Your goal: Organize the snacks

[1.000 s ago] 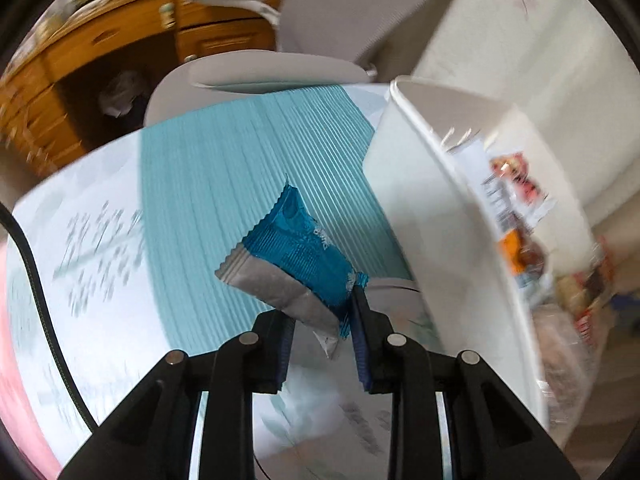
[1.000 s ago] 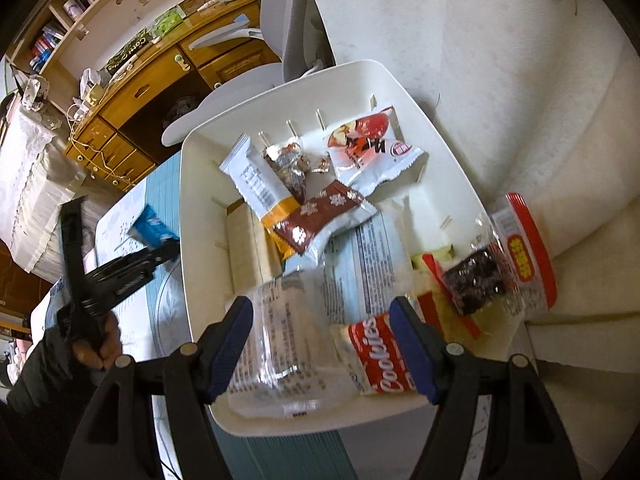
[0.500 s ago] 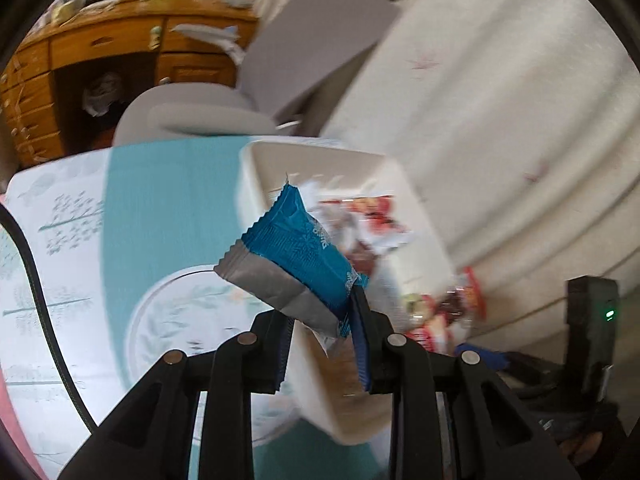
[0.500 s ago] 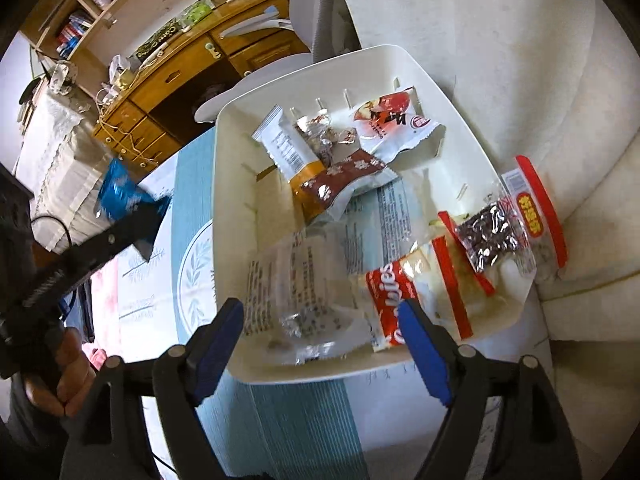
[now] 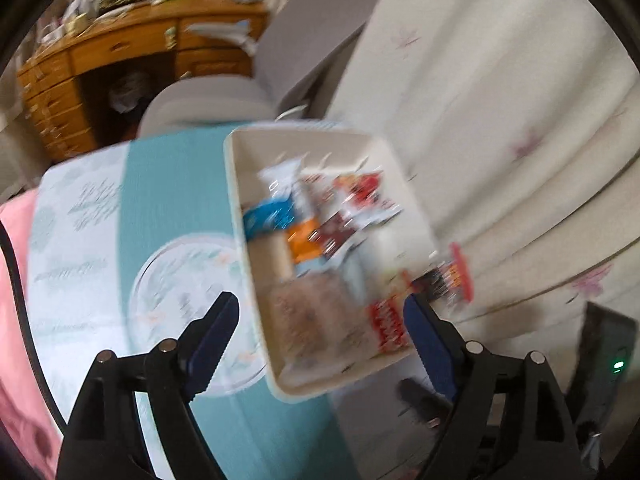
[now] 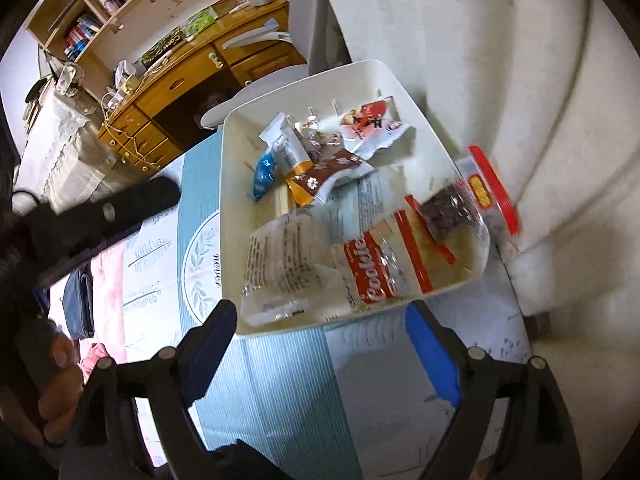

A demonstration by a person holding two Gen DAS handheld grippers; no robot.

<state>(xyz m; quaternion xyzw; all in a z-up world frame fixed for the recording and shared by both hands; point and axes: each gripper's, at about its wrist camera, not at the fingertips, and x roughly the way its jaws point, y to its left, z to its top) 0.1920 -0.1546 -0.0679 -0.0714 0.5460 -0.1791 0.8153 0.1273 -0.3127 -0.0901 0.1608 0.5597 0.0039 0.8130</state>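
Over the white tray: both grippers open, snacks piled high

Above the white tray (image 6: 230, 184) the left gripper (image 5: 320, 326) hangs with its jaws wide apart and nothing in them, and the right gripper (image 6: 322, 332) near the tray's front edge is wide open and empty too. The blue snack pack (image 6: 265, 174) lies inside the tray by its left wall, beside the orange and white pack (image 6: 290, 160). At the tray's right corner, the clear bag with the red strip (image 6: 476, 196) hangs over the rim, so I think a bump could tip it out. The cookie bag (image 6: 372, 272) and the crinkly clear bag (image 6: 288, 264) sit at the front edge and could slide off if the tray gets pushed.
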